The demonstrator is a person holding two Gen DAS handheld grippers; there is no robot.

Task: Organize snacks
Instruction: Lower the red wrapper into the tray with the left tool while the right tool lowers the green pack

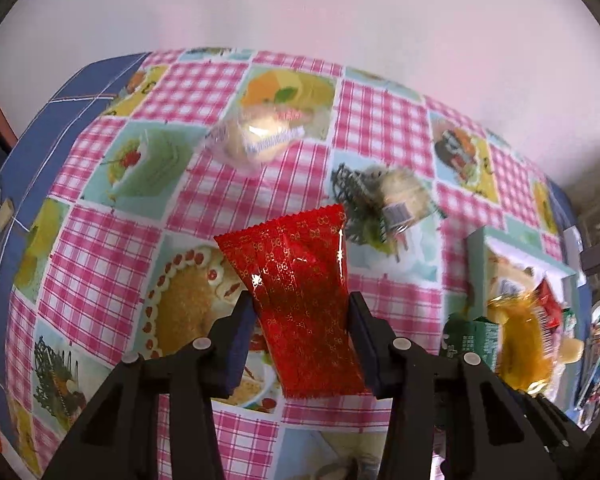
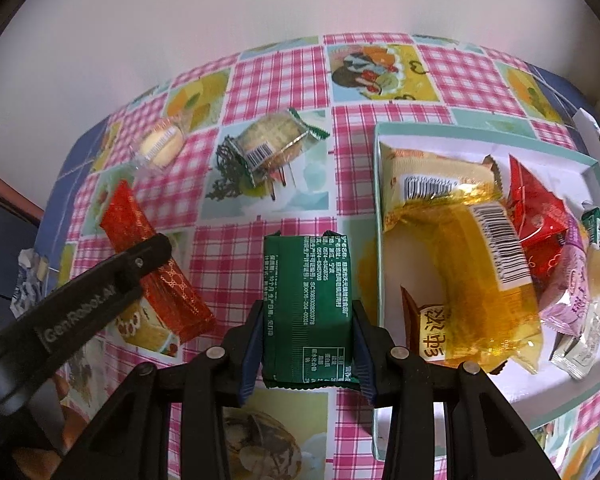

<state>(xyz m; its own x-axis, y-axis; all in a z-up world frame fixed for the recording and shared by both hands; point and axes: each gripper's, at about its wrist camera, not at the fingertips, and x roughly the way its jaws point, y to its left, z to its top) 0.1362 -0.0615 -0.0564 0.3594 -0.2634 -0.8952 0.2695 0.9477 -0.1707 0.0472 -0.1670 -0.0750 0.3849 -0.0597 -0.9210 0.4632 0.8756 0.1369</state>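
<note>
- Worktop (image 2: 284, 72) under a pink-check cloth with cake and dessert prints, pushed against a plain white wall (image 1: 300, 4).
- Left gripper (image 1: 300, 312): fingers closed onto the sides of a red foil snack packet (image 1: 300, 300), which is pinched and held clear of the cloth.
- Right gripper (image 2: 306, 336): fingers nearly closed, clamped on a green snack packet (image 2: 306, 296), which hangs just left of the box edge.
- Collection point looks like the shallow white box (image 2: 480, 134) with a mint rim, on the right of the worktop. Already in it: a yellow wrapped cake (image 2: 484, 272), a red triangular packet (image 2: 538, 220), a pale pink packet (image 2: 572, 276), more at the far right that I can't identify.
- Judgement: past halfway. Two packets in hand need dropping in the box.
- Still loose on the cloth: a clear-wrapped round cake (image 2: 160, 144) and a clear-wrapped cracker bar with green ends (image 2: 272, 140), both toward the wall, near each other but apart.
- In the way: the box is crowded, with the yellow cake mounded near the left rim, so free floor there is tight. Both grippers sit close together; the left one crosses the right wrist view.
</note>
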